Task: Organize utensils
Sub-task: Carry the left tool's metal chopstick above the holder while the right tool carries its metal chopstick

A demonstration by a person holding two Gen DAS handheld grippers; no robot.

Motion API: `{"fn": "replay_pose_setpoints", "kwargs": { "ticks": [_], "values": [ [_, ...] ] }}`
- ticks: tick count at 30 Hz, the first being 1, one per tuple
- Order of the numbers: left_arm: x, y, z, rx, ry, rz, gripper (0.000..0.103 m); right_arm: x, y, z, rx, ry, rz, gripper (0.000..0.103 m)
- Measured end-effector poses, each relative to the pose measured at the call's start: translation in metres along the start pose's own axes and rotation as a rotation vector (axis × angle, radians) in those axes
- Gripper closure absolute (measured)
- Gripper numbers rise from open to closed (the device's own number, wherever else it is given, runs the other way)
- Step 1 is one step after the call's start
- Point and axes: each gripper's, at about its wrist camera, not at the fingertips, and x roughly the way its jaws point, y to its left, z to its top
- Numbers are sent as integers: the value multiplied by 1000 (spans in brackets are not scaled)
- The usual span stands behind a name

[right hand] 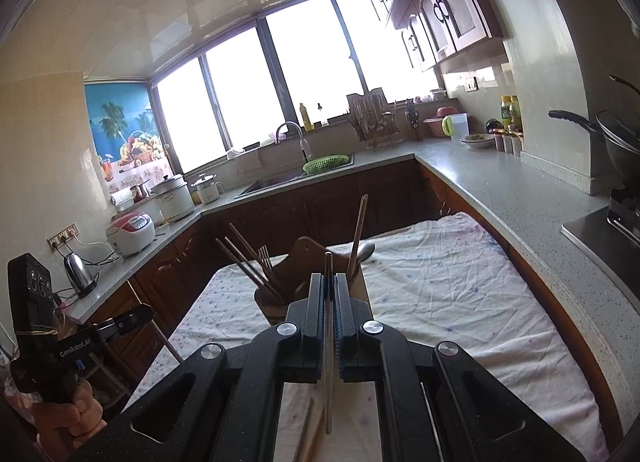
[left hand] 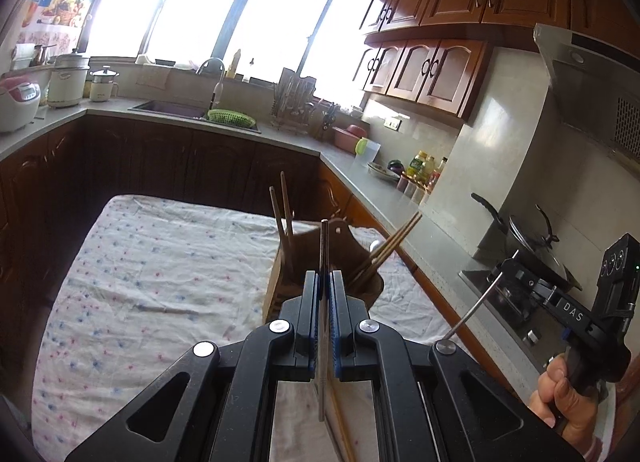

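Observation:
A wooden utensil holder stands on the cloth-covered table, with wooden chopsticks leaning out of it. In the right wrist view the holder also shows a fork and a spoon. My left gripper is shut on a thin metal chopstick, held just short of the holder and above it. The right gripper is shut on a second metal chopstick, likewise close in front of the holder. Its rod shows at the right of the left wrist view.
Loose wooden chopsticks lie on the cloth below the grippers. Grey counters wrap the room, with a sink, rice cookers, a kettle and a pan on the stove. A hand grips the right tool.

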Motion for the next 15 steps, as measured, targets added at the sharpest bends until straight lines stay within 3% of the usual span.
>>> {"fn": "replay_pose_setpoints", "kwargs": {
  "ticks": [10, 15],
  "values": [
    [43, 2, 58, 28, -147, 19, 100, 34, 6, 73, 3, -163, 11, 99],
    [81, 8, 55, 14, -178, 36, 100, 63, 6, 86, -12, -181, -3, 99]
  ]
}}
